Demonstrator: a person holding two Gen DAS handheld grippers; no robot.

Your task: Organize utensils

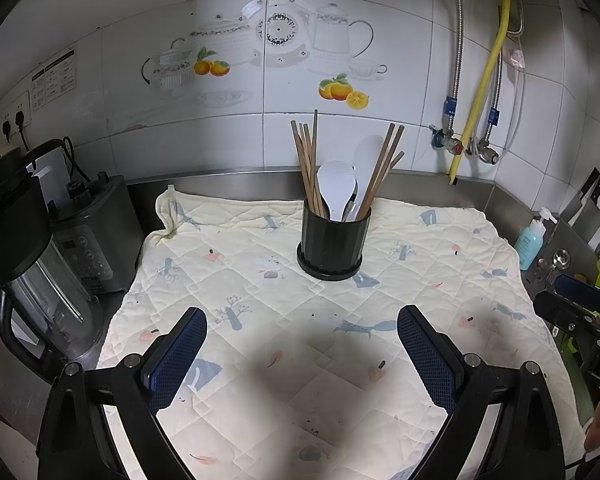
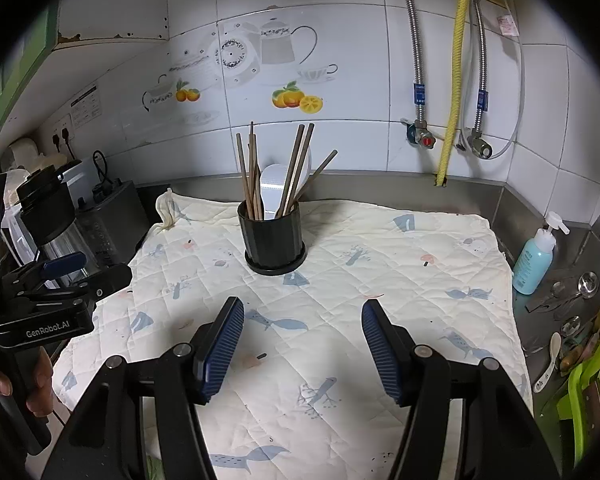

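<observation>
A black utensil holder (image 1: 332,240) (image 2: 273,242) stands on a quilted cloth (image 1: 260,320) (image 2: 360,280) toward the back. It holds several brown chopsticks (image 1: 309,168) (image 2: 254,176) and white rice paddles (image 1: 336,188) (image 2: 272,184). My left gripper (image 1: 302,320) is open and empty, hovering over the cloth in front of the holder. My right gripper (image 2: 302,312) is open and empty, also in front of the holder. Each gripper shows at the edge of the other's view.
A blender (image 1: 28,248) and a grey appliance (image 1: 96,232) stand at the left. A blue soap bottle (image 2: 538,256), metal spoons (image 2: 580,288), a white ceramic spoon (image 2: 548,360) and a green rack (image 2: 596,380) are at the right. Pipes and valves (image 2: 444,136) run down the tiled wall.
</observation>
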